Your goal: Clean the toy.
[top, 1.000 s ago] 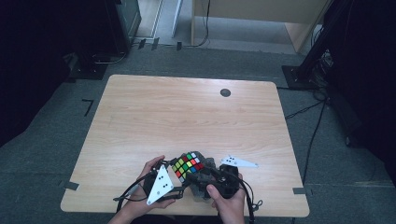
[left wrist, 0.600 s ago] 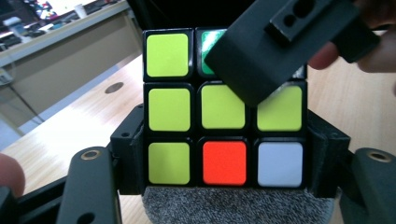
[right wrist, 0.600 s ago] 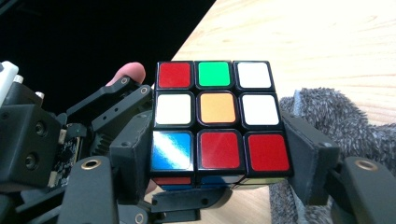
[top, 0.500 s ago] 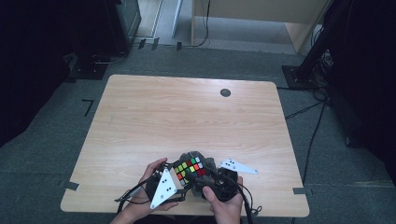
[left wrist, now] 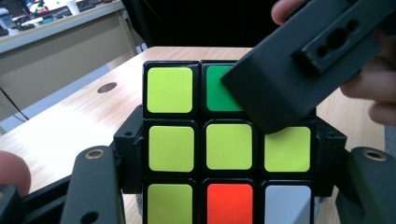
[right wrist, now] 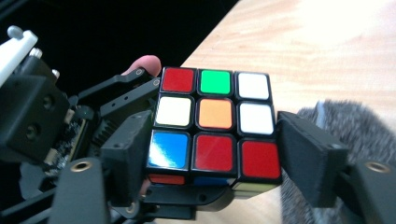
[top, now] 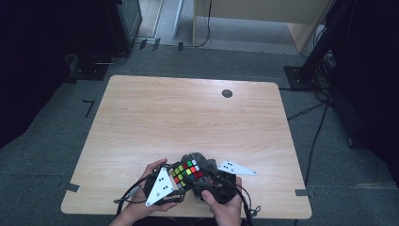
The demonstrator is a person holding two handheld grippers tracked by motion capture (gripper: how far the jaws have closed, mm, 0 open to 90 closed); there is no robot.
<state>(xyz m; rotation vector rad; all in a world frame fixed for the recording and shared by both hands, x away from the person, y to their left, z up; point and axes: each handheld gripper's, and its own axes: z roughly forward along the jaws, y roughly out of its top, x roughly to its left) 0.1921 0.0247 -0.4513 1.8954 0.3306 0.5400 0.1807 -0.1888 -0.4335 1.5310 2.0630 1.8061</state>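
Observation:
A scrambled colour cube [top: 187, 173] is held just above the wooden table [top: 188, 117] near its front edge. My left gripper [top: 175, 184] has just been closing, and its jaws are shut on the cube's sides. In the left gripper view the cube [left wrist: 224, 149] shows a mostly yellow face between the left gripper's [left wrist: 229, 156] black pads. My right gripper [top: 207, 181] comes from the other side. Its jaws have just been opening slightly, and their pads still touch the cube's [right wrist: 215, 121] bottom layer in the right gripper view. The right gripper's body [left wrist: 303, 60] covers the cube's top right corner.
A grey furry object [top: 195, 157] lies on the table right behind the cube, also beside the right jaw [right wrist: 336, 126]. A dark round grommet [top: 227, 93] sits at the table's far side. Cables trail off the front edge by the person's hands.
The cube has turned slightly between the two grippers. Both hands have stayed at about the same spot near the front edge.

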